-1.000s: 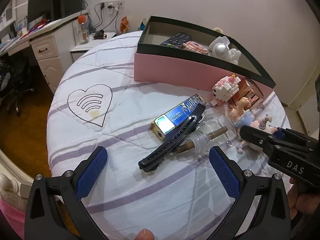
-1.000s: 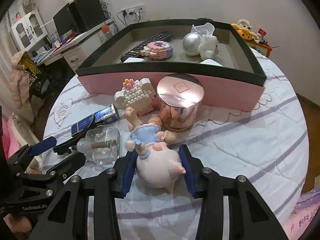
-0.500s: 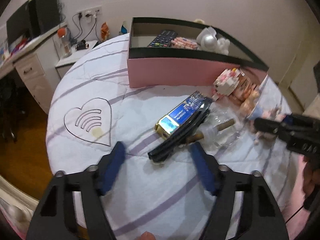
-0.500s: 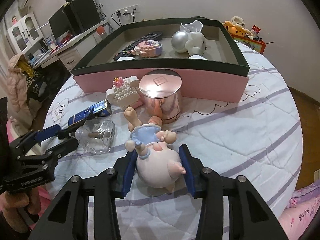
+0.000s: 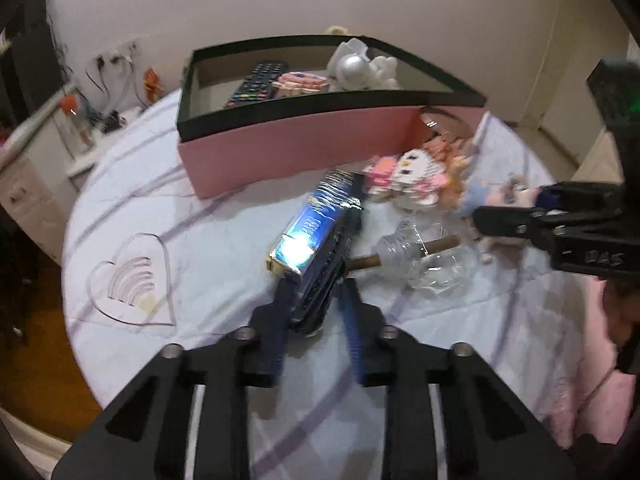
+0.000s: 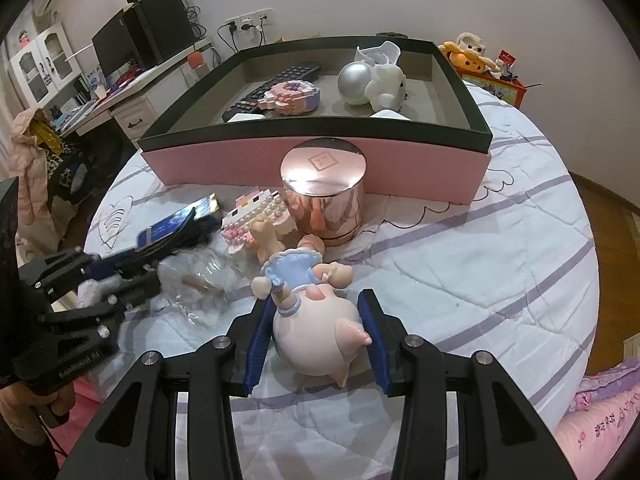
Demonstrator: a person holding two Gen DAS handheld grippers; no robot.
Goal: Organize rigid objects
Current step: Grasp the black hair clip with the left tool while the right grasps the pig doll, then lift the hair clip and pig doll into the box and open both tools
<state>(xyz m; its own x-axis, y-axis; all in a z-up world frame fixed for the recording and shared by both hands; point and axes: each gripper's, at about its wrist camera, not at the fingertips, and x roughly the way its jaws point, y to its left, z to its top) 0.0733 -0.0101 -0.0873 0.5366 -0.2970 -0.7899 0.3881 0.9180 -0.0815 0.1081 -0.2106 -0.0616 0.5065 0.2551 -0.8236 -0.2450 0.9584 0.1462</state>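
My box point(image 6: 320, 168) sits toward the far edge of the bed point(image 6: 480, 264), holding a remote point(image 6: 276, 84) and two toys. Against its near wall stands a tin point(image 6: 324, 196); left of that lie a brick toy point(image 6: 252, 224), a bottle point(image 6: 200, 276) and a packet point(image 5: 316, 224). A doll point(image 6: 316, 312) lies before the tin.

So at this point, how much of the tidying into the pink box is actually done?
Partly. The pink box already holds a remote, a brick toy and a white-and-silver figure. In hand: the right tool clamps the pig figurine, and the left tool closes around the black hair clip. Left on the bed: the blue pack, glass bottle, block cat and rose-gold tin.
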